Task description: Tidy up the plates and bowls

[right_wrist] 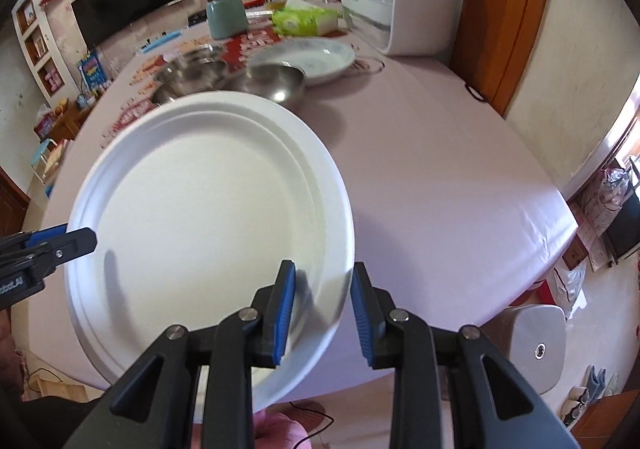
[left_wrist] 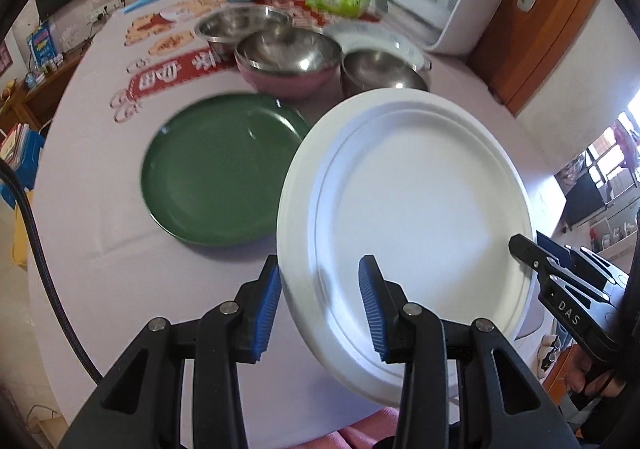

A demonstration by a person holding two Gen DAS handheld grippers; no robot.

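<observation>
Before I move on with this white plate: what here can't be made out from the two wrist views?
- Whether either gripper actually pinches the white plate: pads straddle its rim, contact unclear in both views.
- Green plate: hidden behind the white plate in the right wrist view.
- Table under the white plate: covered in both.
- Steel bowls: blurred, stacking unclear.

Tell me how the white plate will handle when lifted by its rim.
The white plate looks like molded paper pulp, so probably very light and somewhat bendy. Its matte rim should grip well between the left gripper and right gripper pads. Unlikely to shatter, but it may flex or crease.
</observation>
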